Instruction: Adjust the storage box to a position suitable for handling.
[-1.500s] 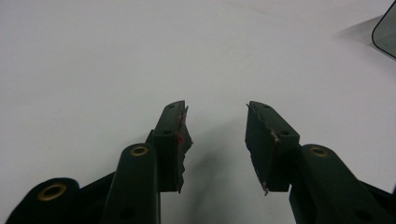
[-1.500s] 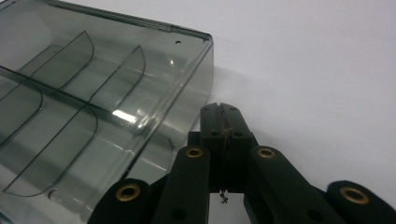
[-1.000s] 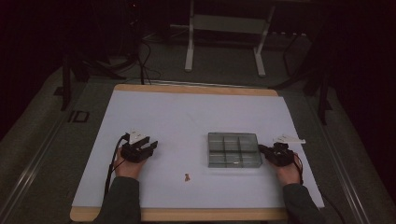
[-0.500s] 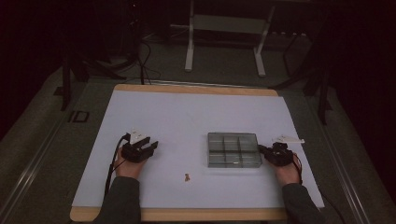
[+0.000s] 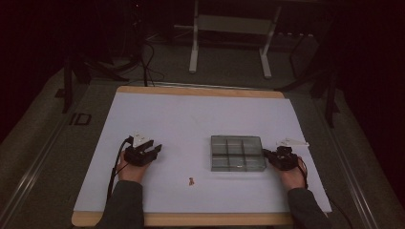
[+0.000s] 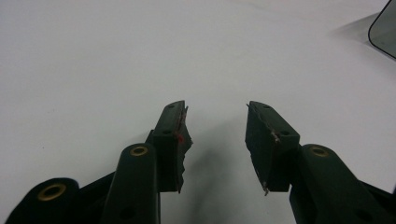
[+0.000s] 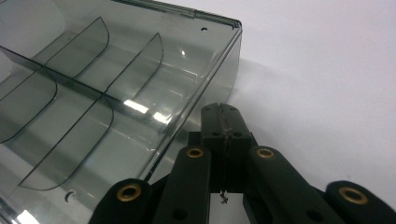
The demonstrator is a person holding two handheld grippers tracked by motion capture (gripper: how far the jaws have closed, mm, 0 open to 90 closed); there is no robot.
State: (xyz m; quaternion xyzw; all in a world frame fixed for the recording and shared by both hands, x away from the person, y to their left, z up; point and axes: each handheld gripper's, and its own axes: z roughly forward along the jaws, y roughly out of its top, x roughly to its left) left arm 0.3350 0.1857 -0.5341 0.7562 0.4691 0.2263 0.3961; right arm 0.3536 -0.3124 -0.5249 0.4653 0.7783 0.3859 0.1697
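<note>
We see a white table with a wooden edge, the person's forearms coming in from the bottom of the high view. On its right half sits a clear smoky plastic compartment box, six cells in two rows, all looking empty from what we can tell. The left gripper rests on the table well left of the box, and in its own view we see the jaws standing wide apart with nothing between them, bare white surface under them, a corner of the box at far upper right. The right gripper sits at the box's right wall; in its view the jaws are pressed fully together, tip just beside the wall, holding nothing. A tiny reddish-brown piece lies on the table between the hands, near the front edge, apart from the box; we cannot tell what it is.
</note>
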